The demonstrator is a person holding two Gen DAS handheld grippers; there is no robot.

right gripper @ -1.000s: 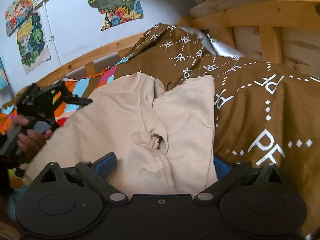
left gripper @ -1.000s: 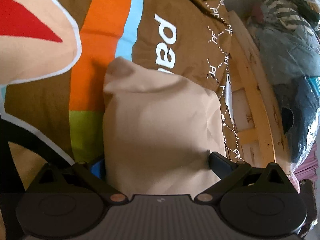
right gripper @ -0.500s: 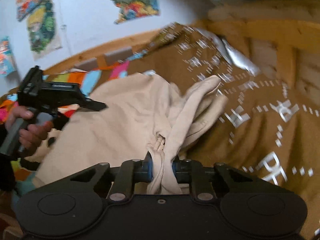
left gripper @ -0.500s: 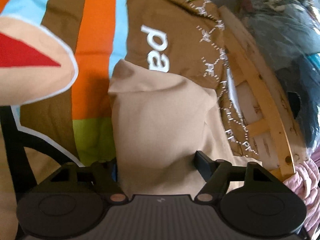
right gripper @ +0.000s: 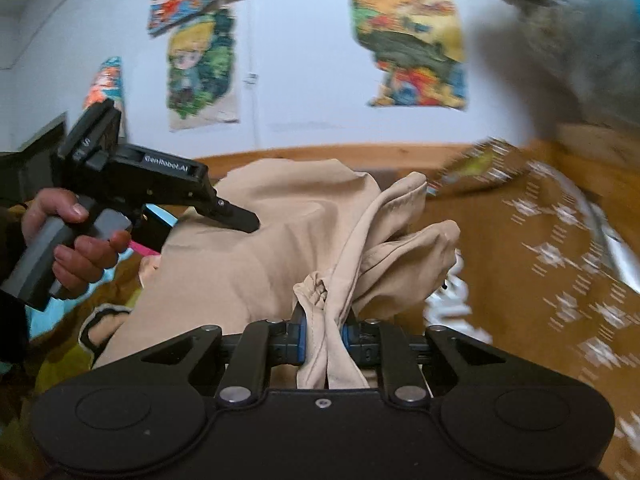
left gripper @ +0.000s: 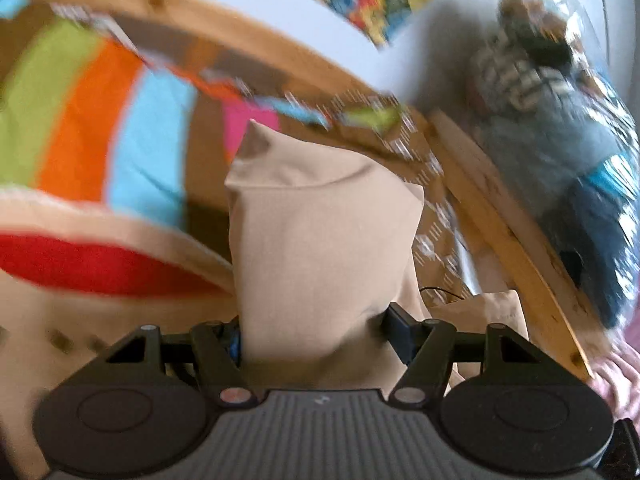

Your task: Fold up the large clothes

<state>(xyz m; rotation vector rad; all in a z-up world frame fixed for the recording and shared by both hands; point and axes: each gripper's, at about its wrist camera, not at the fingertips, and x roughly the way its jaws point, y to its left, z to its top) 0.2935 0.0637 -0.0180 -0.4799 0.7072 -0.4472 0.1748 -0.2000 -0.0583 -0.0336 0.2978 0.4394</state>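
A large beige garment (left gripper: 320, 240) lies on a brown and many-coloured bedspread (left gripper: 120, 160). A thick fold of it stands up between the fingers of my left gripper (left gripper: 316, 332), which is shut on it. My right gripper (right gripper: 324, 332) is shut on a bunched, gathered edge of the same garment (right gripper: 248, 264), with folds spilling past its blue pads. In the right wrist view the left gripper (right gripper: 208, 220) sits at the garment's left side, held by a person's hand (right gripper: 76, 248). The cloth hangs raised between the two grippers.
A wooden bed frame (left gripper: 500, 220) runs along the right and back of the bed. Beyond it is a pile of bagged clothes (left gripper: 560, 140). Cartoon posters (right gripper: 416, 40) hang on the white wall. Brown patterned bedspread (right gripper: 540, 280) stretches to the right.
My right gripper went from open to shut on the gathered edge. The left jaws narrowed onto the fold. Both grippers have tilted up and lifted the cloth; the wall now shows.
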